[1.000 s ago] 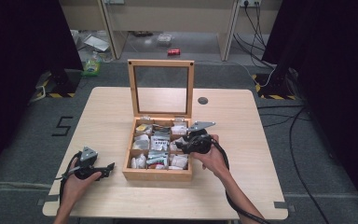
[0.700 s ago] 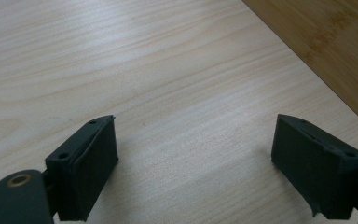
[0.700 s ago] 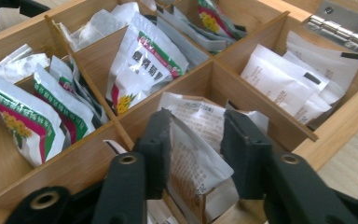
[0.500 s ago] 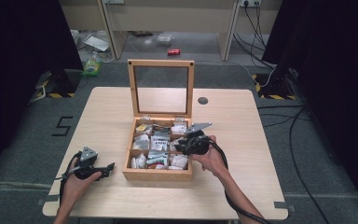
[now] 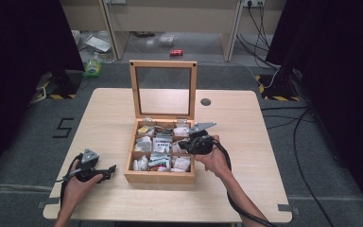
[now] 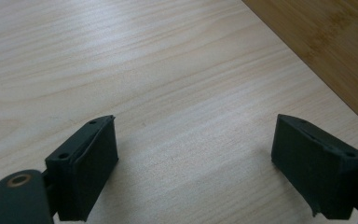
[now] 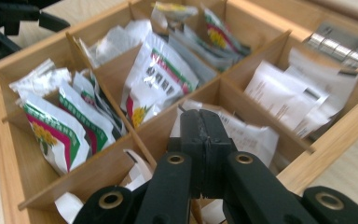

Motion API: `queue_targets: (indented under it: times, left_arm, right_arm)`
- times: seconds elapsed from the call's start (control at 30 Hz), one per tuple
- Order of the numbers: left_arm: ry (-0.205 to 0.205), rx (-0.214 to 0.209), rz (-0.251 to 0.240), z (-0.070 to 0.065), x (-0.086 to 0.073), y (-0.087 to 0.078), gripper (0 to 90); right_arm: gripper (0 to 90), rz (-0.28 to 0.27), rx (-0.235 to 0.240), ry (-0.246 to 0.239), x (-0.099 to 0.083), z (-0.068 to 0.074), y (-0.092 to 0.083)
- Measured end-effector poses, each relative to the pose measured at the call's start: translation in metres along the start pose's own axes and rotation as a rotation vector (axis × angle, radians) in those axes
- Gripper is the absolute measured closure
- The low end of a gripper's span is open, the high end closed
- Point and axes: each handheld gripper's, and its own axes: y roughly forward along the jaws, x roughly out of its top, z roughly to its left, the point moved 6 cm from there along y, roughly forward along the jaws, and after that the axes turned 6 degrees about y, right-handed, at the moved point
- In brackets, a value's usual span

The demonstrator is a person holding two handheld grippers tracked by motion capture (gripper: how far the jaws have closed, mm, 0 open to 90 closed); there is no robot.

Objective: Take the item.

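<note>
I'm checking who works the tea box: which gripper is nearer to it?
Right. The right gripper is over the wooden box, jaws shut above its packets. The left gripper rests on the table, open, left of the box.

I see a honey-brown wooden box (image 7: pixel 9 154) on the pale, fine-grained surface (image 5: pixel 246 123). At its ten o'clock lie white packets (image 7: pixel 161 77) with green and red stripes and a yellow flower; my hand-held gripper (image 7: pixel 204 128) is black.

Packet (image 7: pixel 254 135) under right gripper (image 7: pixel 206 122) partly hidden; whether pinched, unclear. Packet print too blurred to read. Box (image 6: pixel 326 42) cut by frame edge.
</note>
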Motion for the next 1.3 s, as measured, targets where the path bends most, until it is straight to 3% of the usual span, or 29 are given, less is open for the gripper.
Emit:
queue_targets:
  times: [0.37, 0.97, 1.3]
  left_arm:
    - [0.000, 0.000, 0.000, 0.000, 0.000, 0.000, 13.7]
    - [0.000, 0.000, 0.000, 0.000, 0.000, 0.000, 13.8]
    - [0.000, 0.000, 0.000, 0.000, 0.000, 0.000, 13.8]
  right_arm:
    - [90.0, -0.053, -0.032, 0.003, 0.014, -0.003, -0.015]
    - [90.0, -0.112, -0.025, -0.006, 0.026, 0.001, -0.029]
    - [90.0, -0.158, -0.036, 0.000, 0.035, -0.002, -0.047]
